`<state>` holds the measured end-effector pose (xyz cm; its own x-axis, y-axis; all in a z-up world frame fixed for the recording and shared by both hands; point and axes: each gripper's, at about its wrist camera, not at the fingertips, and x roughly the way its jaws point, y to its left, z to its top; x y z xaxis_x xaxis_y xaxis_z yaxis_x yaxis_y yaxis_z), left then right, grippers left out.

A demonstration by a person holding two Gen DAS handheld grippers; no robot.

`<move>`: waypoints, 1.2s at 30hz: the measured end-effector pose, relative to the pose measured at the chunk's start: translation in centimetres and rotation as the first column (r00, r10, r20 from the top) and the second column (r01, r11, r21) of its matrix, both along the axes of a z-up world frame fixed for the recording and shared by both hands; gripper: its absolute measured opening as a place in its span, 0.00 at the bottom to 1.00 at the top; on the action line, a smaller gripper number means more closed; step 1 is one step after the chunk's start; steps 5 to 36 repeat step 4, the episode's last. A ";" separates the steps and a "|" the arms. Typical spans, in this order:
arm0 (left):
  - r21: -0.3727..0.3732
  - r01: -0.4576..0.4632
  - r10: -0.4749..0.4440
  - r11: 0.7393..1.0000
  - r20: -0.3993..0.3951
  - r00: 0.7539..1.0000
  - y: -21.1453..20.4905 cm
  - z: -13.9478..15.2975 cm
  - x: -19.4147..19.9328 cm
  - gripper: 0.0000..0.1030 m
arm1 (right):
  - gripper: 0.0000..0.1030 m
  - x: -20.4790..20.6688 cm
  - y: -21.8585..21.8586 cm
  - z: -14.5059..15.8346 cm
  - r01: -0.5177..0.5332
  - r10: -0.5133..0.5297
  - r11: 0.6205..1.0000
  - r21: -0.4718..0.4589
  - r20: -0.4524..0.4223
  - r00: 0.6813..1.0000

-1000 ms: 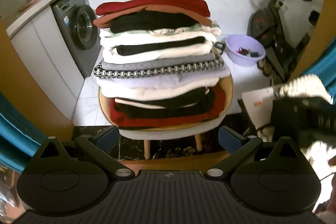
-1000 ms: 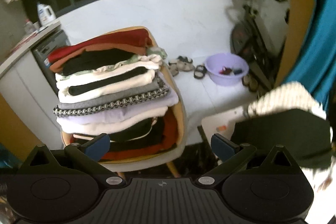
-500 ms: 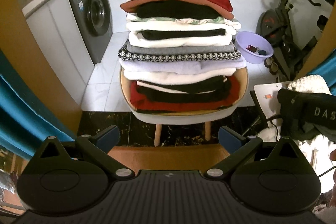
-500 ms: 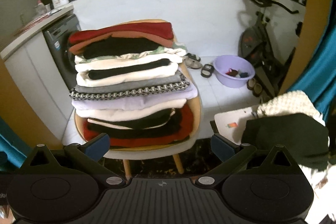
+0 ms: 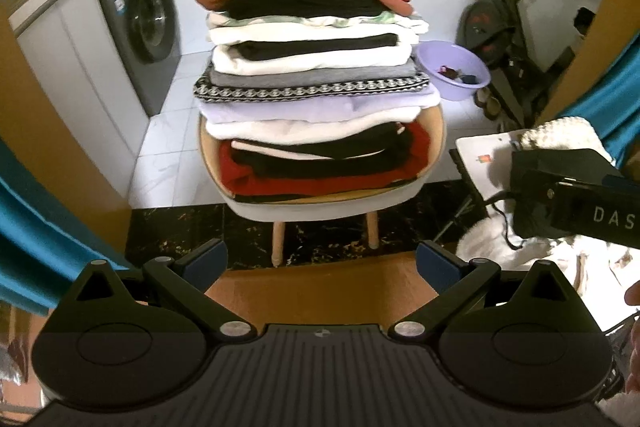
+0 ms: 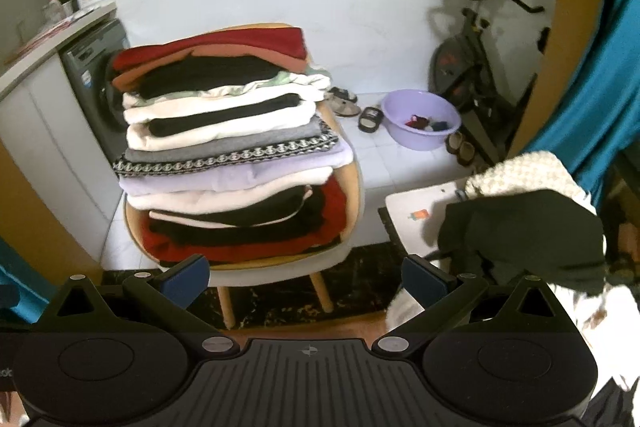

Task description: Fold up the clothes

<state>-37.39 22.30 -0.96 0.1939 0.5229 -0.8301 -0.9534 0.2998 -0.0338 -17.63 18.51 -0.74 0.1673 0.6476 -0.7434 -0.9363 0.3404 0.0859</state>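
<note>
Both tongs, left tongs (image 5: 321,259) and right tongs (image 6: 305,277), gape wide and empty before the stack of folded clothes (image 5: 312,83) on a chair (image 5: 434,131).

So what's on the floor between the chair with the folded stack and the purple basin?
In the right wrist view, sandals and a black slipper lie on the white tiles between the chair and the basin.
</note>
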 end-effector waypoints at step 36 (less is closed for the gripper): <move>0.004 0.012 -0.012 1.000 0.016 1.000 0.0 0.1 0.1 1.00 | 0.99 0.2 -0.5 0.0 0.020 -0.020 1.000 -0.001 -0.001 1.000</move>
